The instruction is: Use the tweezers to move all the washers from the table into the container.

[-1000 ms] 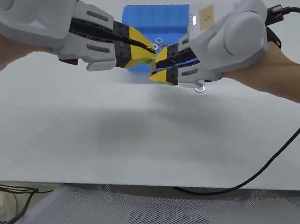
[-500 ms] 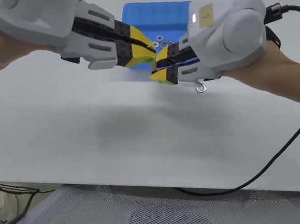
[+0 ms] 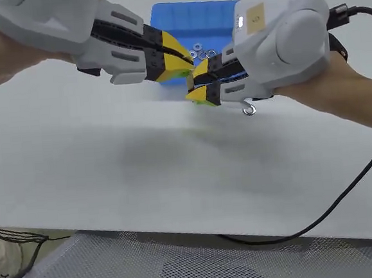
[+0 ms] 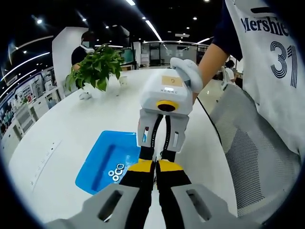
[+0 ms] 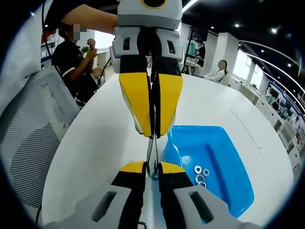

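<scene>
Has the left tongs [image 3: 183, 62] and the right tongs [image 3: 197, 81] nose to nose just above the white surface [image 3: 176, 172], just beside the blue container [image 3: 177, 20]. Shares the tweezers [image 5: 152, 150] between them: in the right gripper view, two thin metal legs coming out of the left tongs' yellow tips and narrowing down into the right tongs' own tips. Reads as both tongs closed, the left pinched on the wider stretch of the tweezers, the right drawn in on the narrow end. Looks like a two-handed hold for a reason: too thin and springy a tool to steer with one broad grip, so probably steadied at one end and squeezed at the other. Cannot make out whether anything sits between the tweezers' points.

Finds a small cluster of washers [image 3: 199, 49] lying flat inside the container, near its front wall, just beyond the tongs. Works low and tight against the container, presumably to make each carry short and a slipped washer easy to recover.

Shows a small metal ring [image 3: 249, 110] under the body of the right tongs; cannot tell whether a washer on the surface or a loop hanging from the tool. Judging by all that, well along with the task. Worth checking that ring, and the patch of surface hidden beneath the two bodies, before calling it finished.
</scene>
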Action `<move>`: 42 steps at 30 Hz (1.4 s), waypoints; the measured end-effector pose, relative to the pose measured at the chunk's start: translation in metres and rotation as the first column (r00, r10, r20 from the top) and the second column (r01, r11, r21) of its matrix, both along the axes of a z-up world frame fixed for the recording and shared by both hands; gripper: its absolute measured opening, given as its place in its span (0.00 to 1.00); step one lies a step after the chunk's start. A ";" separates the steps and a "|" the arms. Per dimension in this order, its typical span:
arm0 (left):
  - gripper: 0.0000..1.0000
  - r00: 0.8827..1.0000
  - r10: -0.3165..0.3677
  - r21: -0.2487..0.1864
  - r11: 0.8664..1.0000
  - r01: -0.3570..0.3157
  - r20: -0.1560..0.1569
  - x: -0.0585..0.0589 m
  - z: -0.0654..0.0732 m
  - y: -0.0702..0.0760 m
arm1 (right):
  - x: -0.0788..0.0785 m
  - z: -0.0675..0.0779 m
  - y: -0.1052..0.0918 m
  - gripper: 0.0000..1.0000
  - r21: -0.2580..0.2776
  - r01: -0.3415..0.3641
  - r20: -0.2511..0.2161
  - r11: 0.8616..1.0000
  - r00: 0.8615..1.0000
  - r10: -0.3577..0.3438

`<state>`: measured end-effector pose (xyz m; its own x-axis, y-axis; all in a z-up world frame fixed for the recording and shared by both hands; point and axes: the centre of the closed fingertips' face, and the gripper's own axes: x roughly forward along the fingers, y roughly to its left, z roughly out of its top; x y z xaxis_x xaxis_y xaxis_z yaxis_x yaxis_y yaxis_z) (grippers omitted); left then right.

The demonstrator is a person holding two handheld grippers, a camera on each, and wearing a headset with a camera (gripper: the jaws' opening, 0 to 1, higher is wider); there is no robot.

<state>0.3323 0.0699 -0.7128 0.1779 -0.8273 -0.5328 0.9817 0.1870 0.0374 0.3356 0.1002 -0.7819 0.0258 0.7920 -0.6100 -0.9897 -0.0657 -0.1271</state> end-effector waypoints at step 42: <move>0.05 0.999 -0.050 0.020 0.999 0.050 -0.012 -0.011 0.036 -0.002 | -0.006 0.033 0.000 0.10 0.019 0.001 0.005 1.000 1.000 -0.001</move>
<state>0.3212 0.0678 -0.6772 0.1307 -0.8238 -0.5516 0.9901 0.1372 0.0297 0.3295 0.0998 -0.7491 0.0294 0.8037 -0.5943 -0.9891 -0.0626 -0.1335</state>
